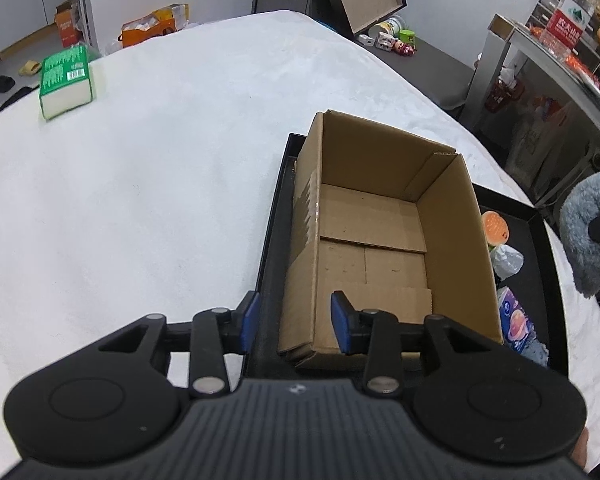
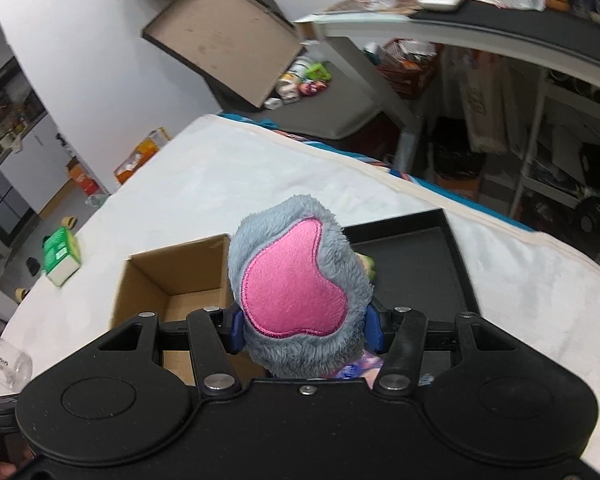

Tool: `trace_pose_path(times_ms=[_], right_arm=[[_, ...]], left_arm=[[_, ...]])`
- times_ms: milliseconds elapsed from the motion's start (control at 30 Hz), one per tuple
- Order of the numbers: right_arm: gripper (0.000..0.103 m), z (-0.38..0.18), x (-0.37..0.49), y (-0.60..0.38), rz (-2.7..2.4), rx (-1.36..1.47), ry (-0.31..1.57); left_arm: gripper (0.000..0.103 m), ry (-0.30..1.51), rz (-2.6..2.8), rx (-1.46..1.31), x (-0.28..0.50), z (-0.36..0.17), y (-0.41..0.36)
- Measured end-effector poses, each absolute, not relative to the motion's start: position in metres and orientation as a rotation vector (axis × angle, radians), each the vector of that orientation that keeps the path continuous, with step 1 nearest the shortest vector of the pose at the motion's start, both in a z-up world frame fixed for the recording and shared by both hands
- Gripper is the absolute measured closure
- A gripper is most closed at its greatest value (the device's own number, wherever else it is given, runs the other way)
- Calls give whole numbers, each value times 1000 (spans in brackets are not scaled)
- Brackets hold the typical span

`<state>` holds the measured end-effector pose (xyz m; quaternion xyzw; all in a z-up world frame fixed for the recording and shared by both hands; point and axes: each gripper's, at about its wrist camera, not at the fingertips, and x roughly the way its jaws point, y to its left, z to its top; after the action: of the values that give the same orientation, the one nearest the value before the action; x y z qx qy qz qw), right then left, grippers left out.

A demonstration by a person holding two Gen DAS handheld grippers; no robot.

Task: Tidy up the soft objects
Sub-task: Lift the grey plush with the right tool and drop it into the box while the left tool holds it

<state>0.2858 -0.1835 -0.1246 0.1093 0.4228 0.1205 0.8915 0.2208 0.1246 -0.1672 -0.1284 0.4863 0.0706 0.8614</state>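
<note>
The right gripper (image 2: 306,330) is clamping a grey plush toy (image 2: 300,292) with a pink patch between its blue pads, holding it just above the cardboard box (image 2: 156,280), toward the box's right side. The left gripper (image 1: 296,322) is hovering with its jaws apart and nothing between them, straddling the box's near-left wall. The box is sitting in a black tray (image 1: 540,264) on the white bedspread (image 1: 160,184). A green pack (image 1: 65,80) is lying well to the box's far left.
</note>
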Motion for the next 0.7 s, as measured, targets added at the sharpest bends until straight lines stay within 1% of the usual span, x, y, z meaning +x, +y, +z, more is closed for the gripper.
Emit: trace_pose_path(times_ms=[267, 333, 367, 400, 433, 467, 500, 700], right_arm=[[50, -115, 275, -149, 322, 191, 860], [50, -112, 273, -140, 330, 178, 858], [50, -110, 273, -136, 338, 174, 854], [50, -109, 272, -131, 347, 170, 851], [50, -108, 272, -125, 354, 164, 849], [50, -107, 272, -121, 360, 158, 850], [50, -108, 272, -116, 367, 152, 852], [50, -117, 274, -86, 400, 132, 886]], left_arm=[[67, 1006, 89, -310, 223, -181, 126], [71, 1000, 81, -319, 224, -185, 127], [71, 1001, 76, -324, 225, -188, 128], [75, 1001, 68, -330, 225, -190, 129], [81, 1002, 60, -331, 226, -192, 130], [83, 1001, 54, -327, 226, -193, 130], [89, 999, 46, -327, 226, -195, 131], [89, 981, 12, -308, 221, -199, 136]])
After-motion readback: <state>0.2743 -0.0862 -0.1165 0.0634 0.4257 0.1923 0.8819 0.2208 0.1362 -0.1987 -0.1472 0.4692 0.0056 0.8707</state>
